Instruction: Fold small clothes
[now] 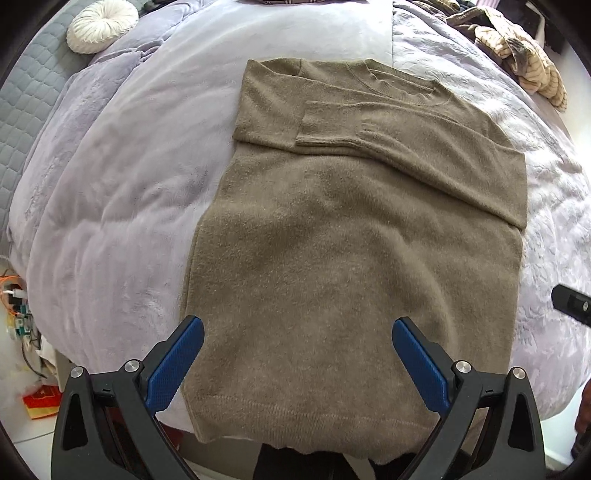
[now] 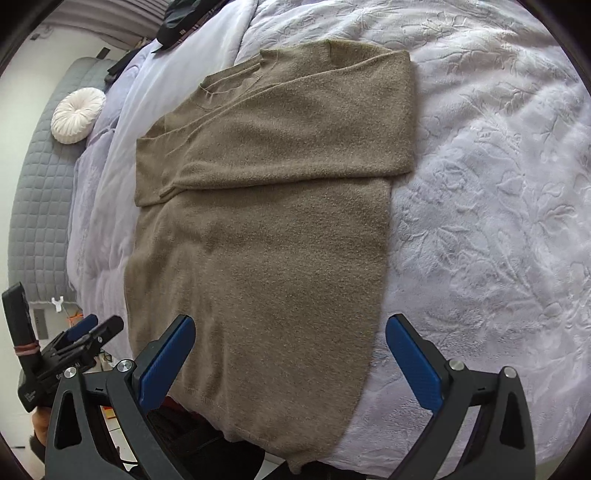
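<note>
A brown knit sweater [image 1: 351, 258] lies flat on the bed, collar far, hem hanging over the near edge. Both sleeves are folded across its chest. It also shows in the right wrist view [image 2: 266, 240]. My left gripper [image 1: 297, 332] is open and empty, hovering above the sweater's lower part near the hem. My right gripper [image 2: 290, 332] is open and empty, above the sweater's lower right part and hem. The left gripper also shows at the left edge of the right wrist view [image 2: 85, 336].
A lilac plush bedspread [image 1: 110, 221] covers the bed, embossed on the right side [image 2: 498, 203]. A round white cushion [image 1: 101, 24] lies at the far left by a grey quilted headboard [image 2: 40, 203]. A heap of beige clothes [image 1: 524, 55] lies far right.
</note>
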`<state>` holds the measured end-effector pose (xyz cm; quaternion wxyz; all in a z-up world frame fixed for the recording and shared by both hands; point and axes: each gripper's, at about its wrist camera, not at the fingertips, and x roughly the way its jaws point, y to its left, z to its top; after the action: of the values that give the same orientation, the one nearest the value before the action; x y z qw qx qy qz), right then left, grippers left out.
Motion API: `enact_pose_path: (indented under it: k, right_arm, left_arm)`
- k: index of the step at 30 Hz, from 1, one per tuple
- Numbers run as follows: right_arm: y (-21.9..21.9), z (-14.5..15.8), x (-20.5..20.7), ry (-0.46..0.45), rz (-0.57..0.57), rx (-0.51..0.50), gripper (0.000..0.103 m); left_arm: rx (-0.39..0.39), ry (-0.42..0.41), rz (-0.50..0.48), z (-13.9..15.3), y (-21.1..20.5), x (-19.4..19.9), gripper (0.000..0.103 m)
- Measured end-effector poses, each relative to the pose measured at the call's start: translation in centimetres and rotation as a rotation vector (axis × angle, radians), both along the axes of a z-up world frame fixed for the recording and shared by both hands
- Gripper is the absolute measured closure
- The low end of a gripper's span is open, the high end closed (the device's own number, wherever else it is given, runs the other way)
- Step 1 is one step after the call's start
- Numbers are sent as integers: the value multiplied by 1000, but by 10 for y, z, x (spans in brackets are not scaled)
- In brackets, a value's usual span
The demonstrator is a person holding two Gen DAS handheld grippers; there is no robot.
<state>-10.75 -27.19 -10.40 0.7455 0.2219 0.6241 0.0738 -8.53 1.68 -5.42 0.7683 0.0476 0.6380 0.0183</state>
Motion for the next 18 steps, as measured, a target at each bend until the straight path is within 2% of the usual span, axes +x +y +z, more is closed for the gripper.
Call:
enact_pose_path:
  k: [8,18]
  right_arm:
    - [19,3,-11,-10,5,-133,0]
    - [43,-6,-47,3,-43,-193,0]
  left_arm:
    - [-14,3,-47,-3,18,-6,1]
    - [-46,26,-114,-21,55,-24,1]
